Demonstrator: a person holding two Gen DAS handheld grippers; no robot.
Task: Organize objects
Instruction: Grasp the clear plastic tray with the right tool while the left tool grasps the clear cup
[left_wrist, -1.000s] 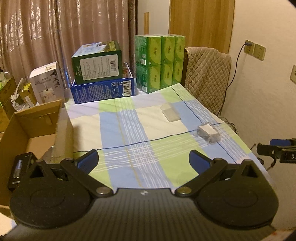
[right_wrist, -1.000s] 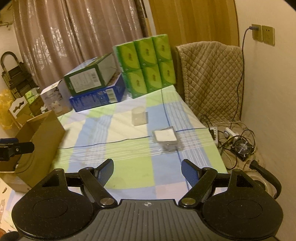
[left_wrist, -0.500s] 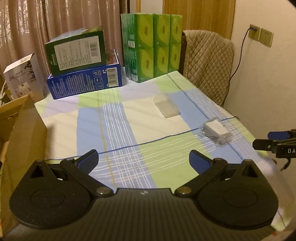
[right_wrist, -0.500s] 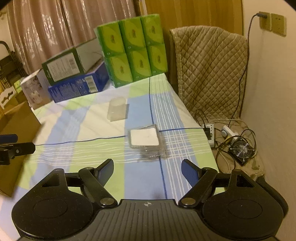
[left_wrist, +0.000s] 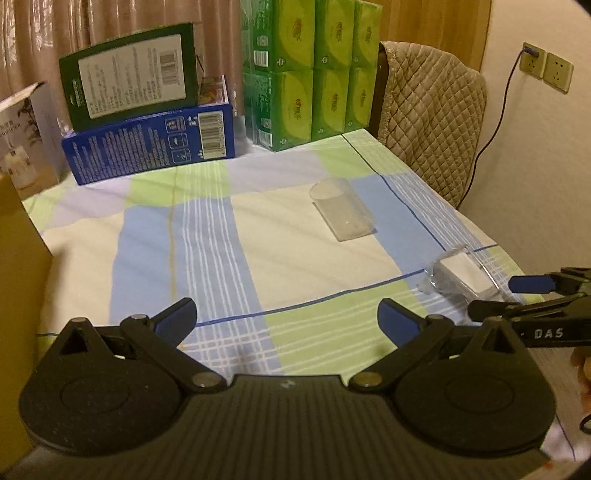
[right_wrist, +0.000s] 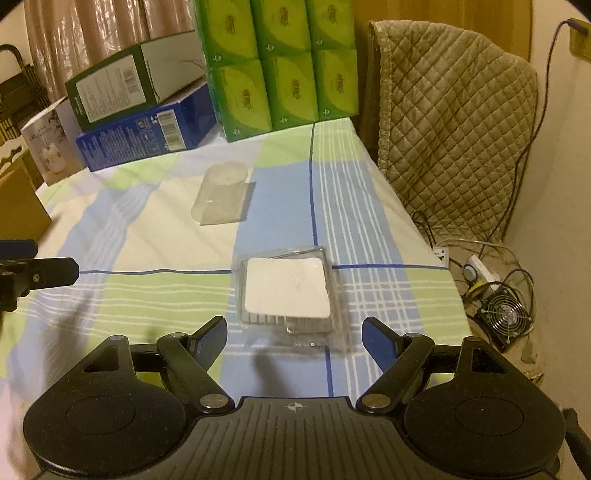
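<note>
Checked blue, green and cream cloth covers the table, with boxes stacked along its far edge before the curtains. On it lie a clear plastic tray holding a white pad and, farther back, what looks like a clear tube on its side. Both the right gripper, just short of the tray, and the left gripper, over bare cloth, have jaws spread and empty.
</note>
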